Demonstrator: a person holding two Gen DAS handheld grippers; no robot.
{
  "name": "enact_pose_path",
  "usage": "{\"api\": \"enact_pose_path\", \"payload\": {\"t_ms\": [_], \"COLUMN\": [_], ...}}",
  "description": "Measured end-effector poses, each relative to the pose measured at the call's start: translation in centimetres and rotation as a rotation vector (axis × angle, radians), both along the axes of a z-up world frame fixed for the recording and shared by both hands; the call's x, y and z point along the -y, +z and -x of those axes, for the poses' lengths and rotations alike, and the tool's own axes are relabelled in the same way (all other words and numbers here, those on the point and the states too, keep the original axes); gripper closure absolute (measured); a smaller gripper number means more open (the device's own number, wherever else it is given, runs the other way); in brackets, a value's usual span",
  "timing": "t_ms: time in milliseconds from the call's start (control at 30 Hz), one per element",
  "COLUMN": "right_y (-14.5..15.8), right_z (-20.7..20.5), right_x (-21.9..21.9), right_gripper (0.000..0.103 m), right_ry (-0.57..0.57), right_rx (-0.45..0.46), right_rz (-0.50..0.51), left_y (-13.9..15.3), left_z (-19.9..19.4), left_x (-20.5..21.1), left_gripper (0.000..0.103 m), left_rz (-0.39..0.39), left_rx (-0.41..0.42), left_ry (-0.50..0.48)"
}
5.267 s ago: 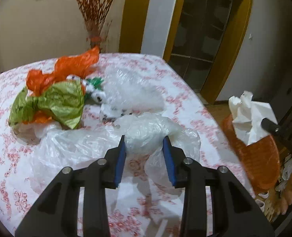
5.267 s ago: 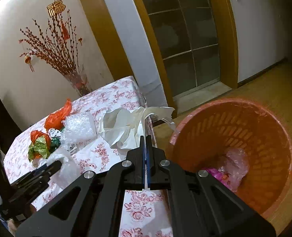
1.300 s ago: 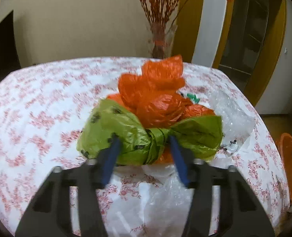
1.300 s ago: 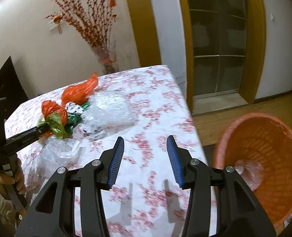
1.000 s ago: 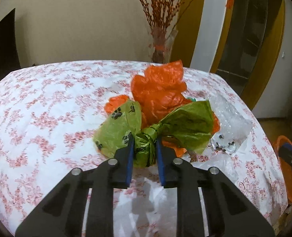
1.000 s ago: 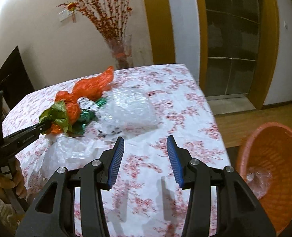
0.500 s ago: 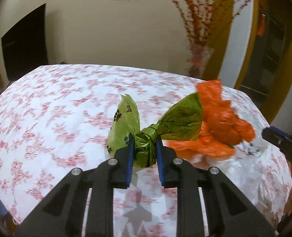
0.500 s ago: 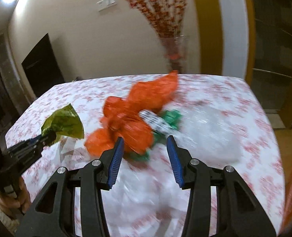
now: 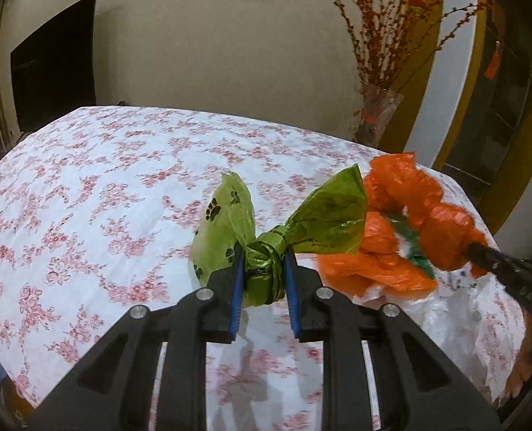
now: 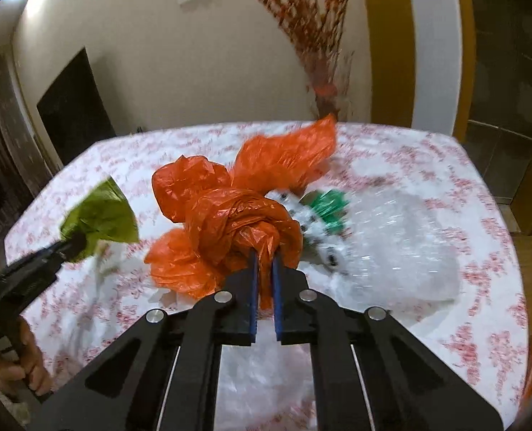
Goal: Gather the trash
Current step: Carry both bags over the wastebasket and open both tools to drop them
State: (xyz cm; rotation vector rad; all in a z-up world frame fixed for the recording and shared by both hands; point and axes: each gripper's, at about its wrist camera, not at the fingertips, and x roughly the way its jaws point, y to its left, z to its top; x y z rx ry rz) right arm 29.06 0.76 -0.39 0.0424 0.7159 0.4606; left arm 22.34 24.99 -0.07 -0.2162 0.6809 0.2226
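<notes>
Right gripper (image 10: pixel 264 251) jaws just closed onto orange bag (image 10: pixel 230 215), green bag (image 9: pixel 266 255) between left jaws.

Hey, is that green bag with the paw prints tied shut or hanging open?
Tied shut. The green bag is cinched into a tight knot at its middle, plastic flaring out either side, and the left gripper clamps that knot.

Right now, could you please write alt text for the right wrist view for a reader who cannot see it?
The right gripper is clamped on a crumpled orange plastic bag over a floral tablecloth. To the left, the left gripper holds a green bag; clear bubble wrap lies to the right.
</notes>
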Motion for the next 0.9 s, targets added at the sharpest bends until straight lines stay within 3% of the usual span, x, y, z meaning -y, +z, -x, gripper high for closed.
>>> {"api": "enact_pose_path", "payload": {"t_ms": [367,900], "right_y": [3.8,3.4], "right_z": [4.1,9.5], "right_x": [9.7,21.5], "right_gripper": [0.096,0.096], "right_ry": [-0.221,-0.536], "right_rx": [0.123,0.186], "right_rz": [-0.028,-0.012], "left_y": [2.7,2.6], "left_z": [-0.2,-1.4], "left_x": [7.3,21.9], "left_gripper": [0.081,0.081], "left_rz": [-0.016,0.051], "left_rx": [0.042,0.049], "left_ry": [-0.141,-0.429]}}
